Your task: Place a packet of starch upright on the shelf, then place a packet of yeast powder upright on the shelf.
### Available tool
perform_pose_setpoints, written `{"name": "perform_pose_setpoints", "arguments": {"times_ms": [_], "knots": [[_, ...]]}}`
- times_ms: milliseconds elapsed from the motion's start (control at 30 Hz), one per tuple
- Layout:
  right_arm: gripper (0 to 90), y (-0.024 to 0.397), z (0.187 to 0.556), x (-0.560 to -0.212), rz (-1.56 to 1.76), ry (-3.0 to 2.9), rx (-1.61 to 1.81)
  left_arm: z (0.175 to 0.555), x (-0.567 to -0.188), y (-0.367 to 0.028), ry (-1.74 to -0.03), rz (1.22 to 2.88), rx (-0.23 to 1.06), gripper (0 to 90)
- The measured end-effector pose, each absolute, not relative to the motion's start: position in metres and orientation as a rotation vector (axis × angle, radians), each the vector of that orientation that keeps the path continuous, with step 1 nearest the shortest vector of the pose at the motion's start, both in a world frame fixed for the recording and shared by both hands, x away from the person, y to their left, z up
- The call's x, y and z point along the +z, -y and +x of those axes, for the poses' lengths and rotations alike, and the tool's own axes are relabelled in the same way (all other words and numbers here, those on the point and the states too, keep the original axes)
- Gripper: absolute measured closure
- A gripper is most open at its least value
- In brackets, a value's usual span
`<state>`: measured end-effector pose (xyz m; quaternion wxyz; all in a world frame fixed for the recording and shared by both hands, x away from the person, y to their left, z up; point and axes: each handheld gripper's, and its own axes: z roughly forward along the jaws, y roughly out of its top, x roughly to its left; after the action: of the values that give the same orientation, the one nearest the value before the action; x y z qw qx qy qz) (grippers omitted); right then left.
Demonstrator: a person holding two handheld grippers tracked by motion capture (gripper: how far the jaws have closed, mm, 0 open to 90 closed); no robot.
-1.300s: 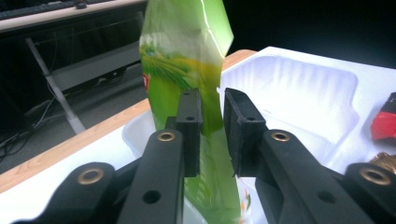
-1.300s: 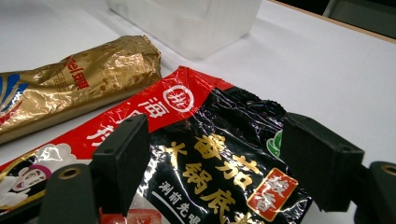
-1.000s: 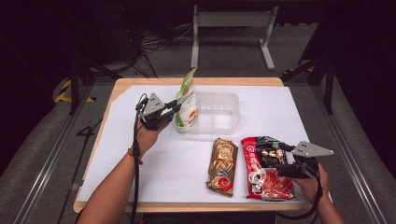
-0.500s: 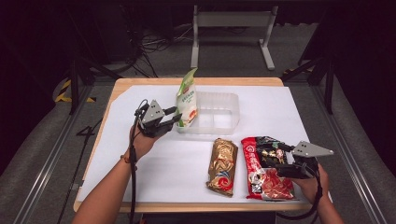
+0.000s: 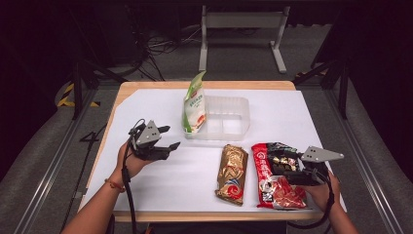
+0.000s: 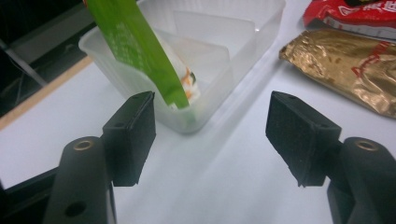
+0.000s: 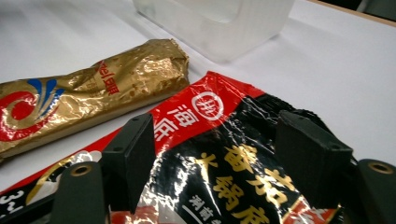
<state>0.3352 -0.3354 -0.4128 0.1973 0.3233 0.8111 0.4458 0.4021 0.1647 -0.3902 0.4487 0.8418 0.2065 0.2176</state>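
Note:
A green and white pouch [image 5: 194,105] [image 6: 140,51] stands tilted in the left end of a clear plastic container [image 5: 226,134] [image 6: 219,84]. My left gripper [image 5: 173,136] [image 6: 217,135] hovers left of and nearer than the container. It is open, its jaws have just been opening, and nothing is between them. My right gripper [image 5: 288,174] [image 7: 224,154] sits low over a red and black snack packet [image 5: 272,192] [image 7: 201,112]. Its jaws straddle the crinkled foil and have just been closing a little, with no firm pinch visible.
A gold foil packet [image 5: 232,173] [image 7: 93,102] [image 6: 345,60] lies between the container and the red packet. White paper [image 5: 160,185] covers the wooden table. A metal stand's feet [image 5: 243,29] and cables lie on the floor beyond the far edge.
My left gripper let go of the green pouch, opened, and drew back down-left from the container. The pouch stays leaning inside it. The right hand has hardly moved.

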Motion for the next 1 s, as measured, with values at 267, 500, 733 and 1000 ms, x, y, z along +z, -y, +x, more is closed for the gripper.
{"name": "perform_pose_setpoints", "arguments": {"times_ms": [267, 500, 733, 1000], "knots": [[28.4, 0.319, 0.340, -0.408, 0.860, -2.353, 1.256, 0.381, -0.408, -0.181, -0.517, 2.137, 0.512, 21.7], [27.9, 0.307, 0.344, -0.404, 0.829, -2.411, 1.246, 0.366, -0.420, -0.194, -0.525, 2.147, 0.489, 14.7], [28.7, 0.299, 0.347, -0.400, 0.825, -2.441, 1.279, 0.358, -0.425, -0.209, -0.569, 2.125, 0.493, 11.8], [30.1, 0.279, 0.353, -0.389, 0.774, -2.481, 1.273, 0.350, -0.427, -0.225, -0.604, 2.073, 0.478, 11.5]]}}
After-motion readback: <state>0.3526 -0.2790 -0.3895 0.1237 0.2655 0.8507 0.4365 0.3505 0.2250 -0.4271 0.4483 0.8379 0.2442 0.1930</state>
